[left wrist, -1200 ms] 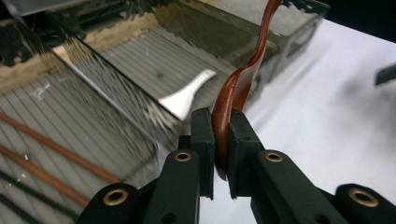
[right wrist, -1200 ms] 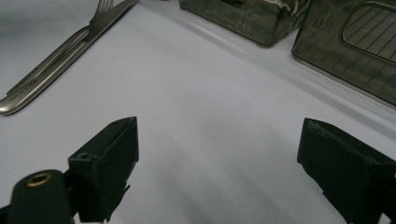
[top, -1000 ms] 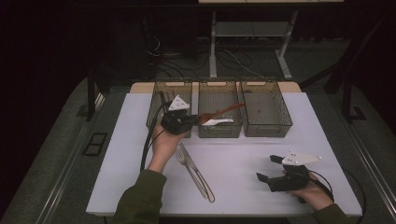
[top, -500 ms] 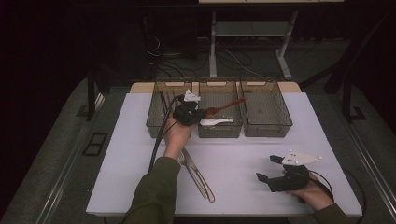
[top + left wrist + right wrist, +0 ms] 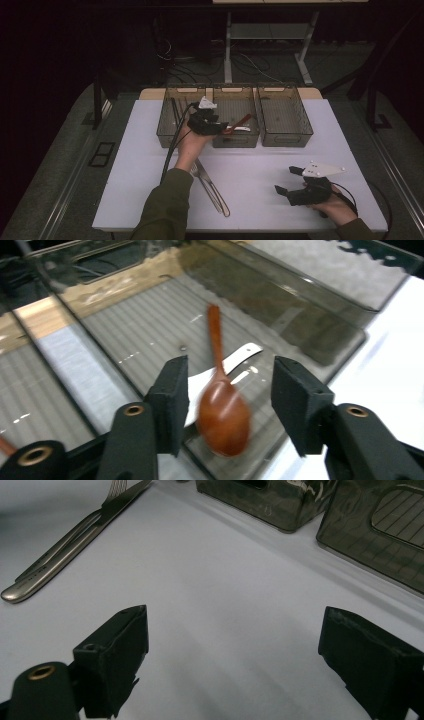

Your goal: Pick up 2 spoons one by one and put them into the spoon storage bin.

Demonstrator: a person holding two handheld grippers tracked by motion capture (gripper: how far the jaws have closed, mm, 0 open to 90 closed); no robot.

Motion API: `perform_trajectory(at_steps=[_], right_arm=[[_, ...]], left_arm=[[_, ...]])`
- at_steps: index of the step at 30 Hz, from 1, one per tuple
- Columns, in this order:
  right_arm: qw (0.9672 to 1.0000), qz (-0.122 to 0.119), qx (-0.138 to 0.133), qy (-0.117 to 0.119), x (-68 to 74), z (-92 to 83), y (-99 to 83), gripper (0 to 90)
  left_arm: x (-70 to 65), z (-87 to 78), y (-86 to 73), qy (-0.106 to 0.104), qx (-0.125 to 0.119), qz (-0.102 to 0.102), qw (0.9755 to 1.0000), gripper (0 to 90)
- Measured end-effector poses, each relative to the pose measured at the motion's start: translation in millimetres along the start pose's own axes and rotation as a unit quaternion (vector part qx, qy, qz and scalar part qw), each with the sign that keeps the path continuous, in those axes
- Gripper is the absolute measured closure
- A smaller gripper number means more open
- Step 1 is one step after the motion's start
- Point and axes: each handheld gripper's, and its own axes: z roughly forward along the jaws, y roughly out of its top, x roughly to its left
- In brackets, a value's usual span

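Observation:
My left gripper (image 5: 220,126) hovers over the near edge of the middle bin (image 5: 235,141), one of three smoky plastic bins. Its jaws have just been opening, and a brown wooden spoon (image 5: 223,417) lies blurred between them, free of both pads. In the high view the wooden spoon (image 5: 240,122) slants over the bin. A white spoon (image 5: 246,353) lies in the bin beneath it. My right gripper (image 5: 286,180) rests open on the white table (image 5: 260,165) at the front right, nothing between its jaws (image 5: 235,630).
A metal fork and knife (image 5: 211,188) lie side by side on the table in front of the bins, also visible at the far left as fork and knife (image 5: 65,540). The left bin (image 5: 170,131) holds dark utensils. The right bin (image 5: 286,131) stands beside the middle one.
My left gripper carried the wooden spoon rightward over the middle bin, then its jaws spread and let go of the spoon. The right gripper has not moved.

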Motion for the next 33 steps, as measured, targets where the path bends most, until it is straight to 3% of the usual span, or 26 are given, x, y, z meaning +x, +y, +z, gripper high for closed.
perform_trajectory(at_steps=[2,10,16,24,33], right_arm=[[1.0,0.0,0.0,0.0,-0.1,0.0,0.0,12.9],[1.0,0.0,0.0,-0.001,0.3,0.0,0.1,12.8],[1.0,0.001,-0.001,-0.001,0.4,-0.2,0.2,12.8],[1.0,-0.001,0.002,-0.001,1.0,0.7,0.3,12.9],[1.0,-0.001,0.001,-0.003,1.1,0.3,0.4,12.9]], left_arm=[[-2.2,-2.0,0.6,-0.009,0.008,0.012,0.9999,45.1],[-16.8,-15.1,-6.2,-0.04,-0.01,0.017,0.999,36.9],[-26.2,-28.4,-18.4,-0.051,0.007,0.037,0.998,37.2],[-35.7,-49.9,-48.7,-0.06,0.01,0.041,0.9973,54.0],[-42.4,-71.5,-84.9,-0.072,0.028,0.061,0.9952,81.7]])
